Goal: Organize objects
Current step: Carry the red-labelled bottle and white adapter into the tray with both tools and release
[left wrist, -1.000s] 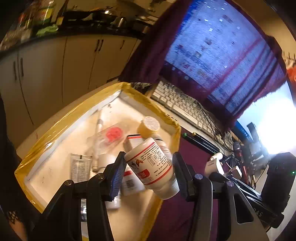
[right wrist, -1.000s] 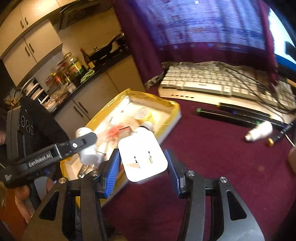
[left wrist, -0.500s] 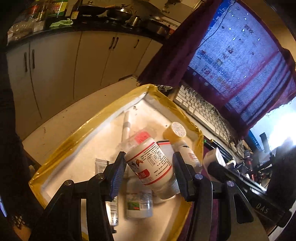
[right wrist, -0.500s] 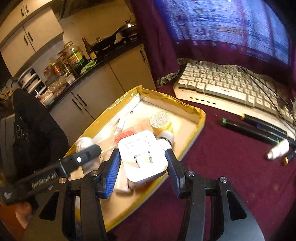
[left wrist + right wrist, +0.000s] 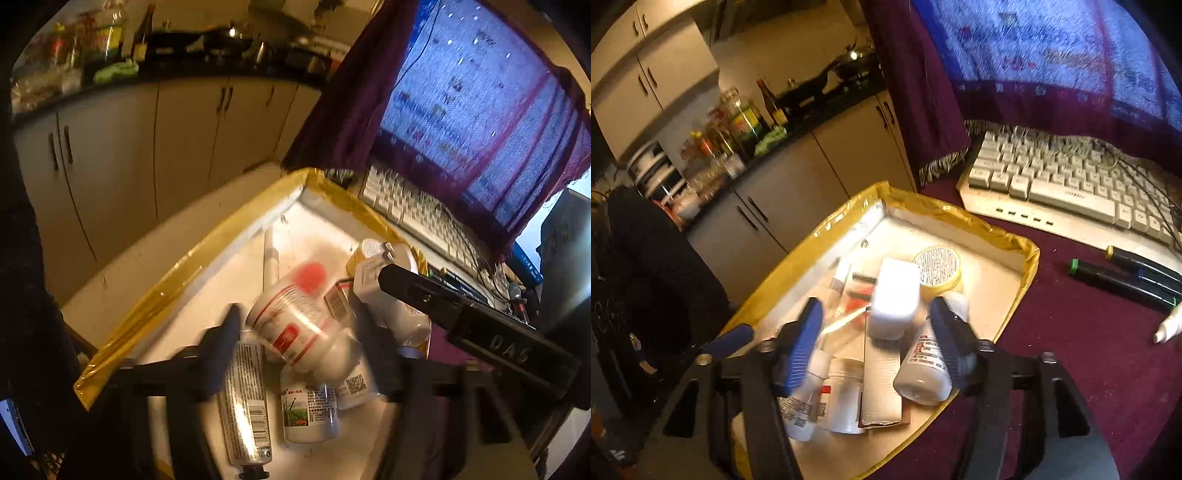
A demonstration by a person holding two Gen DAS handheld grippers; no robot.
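Both tongs, left [image 5: 299, 332] and right [image 5: 875, 328], have spread apart over the tray [image 5: 1015, 236], dropping bottle [image 5: 295, 325] and charger [image 5: 895, 295].

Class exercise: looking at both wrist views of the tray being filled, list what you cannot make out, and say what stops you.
- Left wrist view: the pill bottle label, motion-blurred.
- Left wrist view: whether the left gripper has let the bottle go, blurred fingers.
- Right wrist view: whether the white charger rests on anything, blurred.
- Right wrist view: the white dropper, cut off by the frame edge.
- Both views: the monitor contents, veiled by cloth.
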